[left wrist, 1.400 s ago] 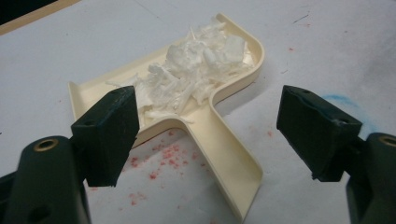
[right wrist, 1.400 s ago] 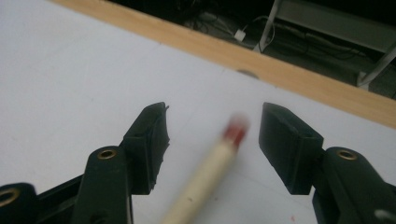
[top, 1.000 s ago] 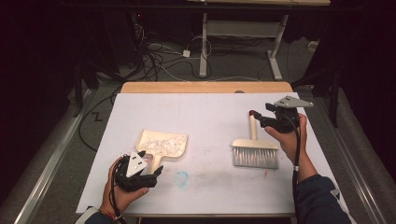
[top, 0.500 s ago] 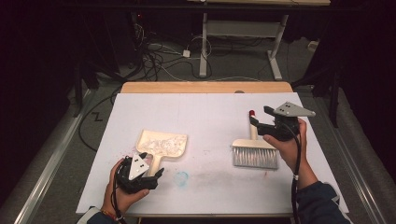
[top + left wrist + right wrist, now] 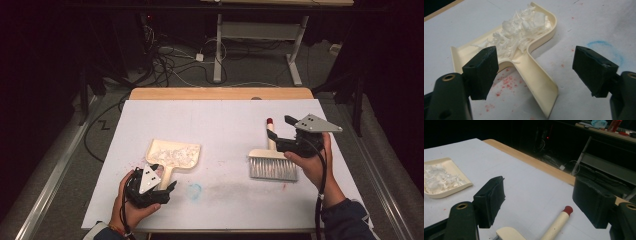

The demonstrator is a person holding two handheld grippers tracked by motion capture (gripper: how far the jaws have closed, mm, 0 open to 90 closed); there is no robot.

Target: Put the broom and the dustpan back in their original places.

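Two grippers sit over the white table (image 5: 225, 120). The left gripper (image 5: 536, 72) has wide-apart jaws around the dustpan (image 5: 524, 50) handle, near the front edge. The right gripper (image 5: 539, 200), jaws wide apart, hangs above the brush (image 5: 272, 162) by the right edge.

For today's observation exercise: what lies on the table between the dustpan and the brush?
In the high view, a bare white stretch of table separates the dustpan and the brush; a faint blue ring sits nearer the person.
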